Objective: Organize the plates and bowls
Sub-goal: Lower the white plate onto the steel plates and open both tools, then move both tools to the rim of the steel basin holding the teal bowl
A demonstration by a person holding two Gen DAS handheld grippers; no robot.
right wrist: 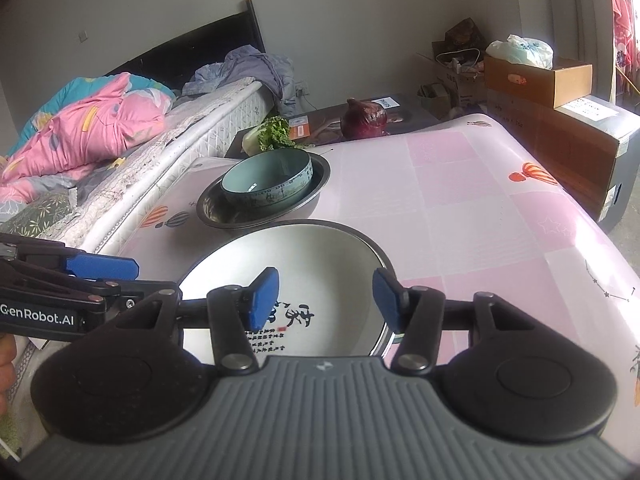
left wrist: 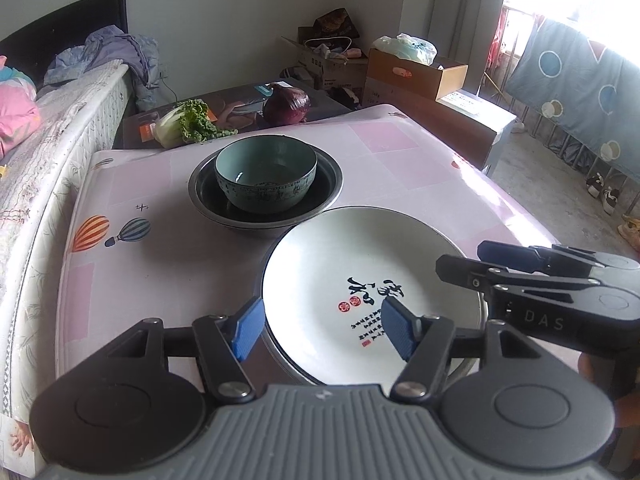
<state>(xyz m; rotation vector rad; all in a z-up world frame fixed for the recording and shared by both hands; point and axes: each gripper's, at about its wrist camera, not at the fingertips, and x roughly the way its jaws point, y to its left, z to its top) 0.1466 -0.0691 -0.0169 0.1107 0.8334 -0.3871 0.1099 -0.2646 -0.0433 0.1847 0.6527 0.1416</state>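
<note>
- Hovering nearest of all are my two grippers, both with jaws spread and gripping nothing: my left gripper (left wrist: pixel 322 328) hangs over the near-left edge of the plate, and my right gripper (right wrist: pixel 325 298) hangs over its near-right part.
- Each blue pad (left wrist: pixel 249 329) is clear of the dishware, as far as I can tell; none pinches a rim.
- In the left wrist view my right gripper also shows from the side, reaching in over the plate's right edge.
- Just below my jaws lies the white plate (left wrist: pixel 340 256), printed with dark calligraphy and small red seals. It appears to rest inside a shallow metal dish (left wrist: pixel 478 312), whose grey rim peeks out on the near right.
- Just beyond the plate sits a teal bowl (left wrist: pixel 264 182), nested upright inside a wider metal basin (left wrist: pixel 328 184). The basin's near rim is just beside the plate's far edge; I cannot tell if they touch.
- All of this stands on a table with a pink checked cloth (left wrist: pixel 160 184) printed with hot-air balloons.
- Past the table's far edge lie a leafy cabbage (left wrist: pixel 188 122) and a red onion (left wrist: pixel 286 104) on a dark surface; a bed stands to the left.
- My judgement: two nested stacks are already made. What may remain is joining or tidying them, though that is a guess.
</note>
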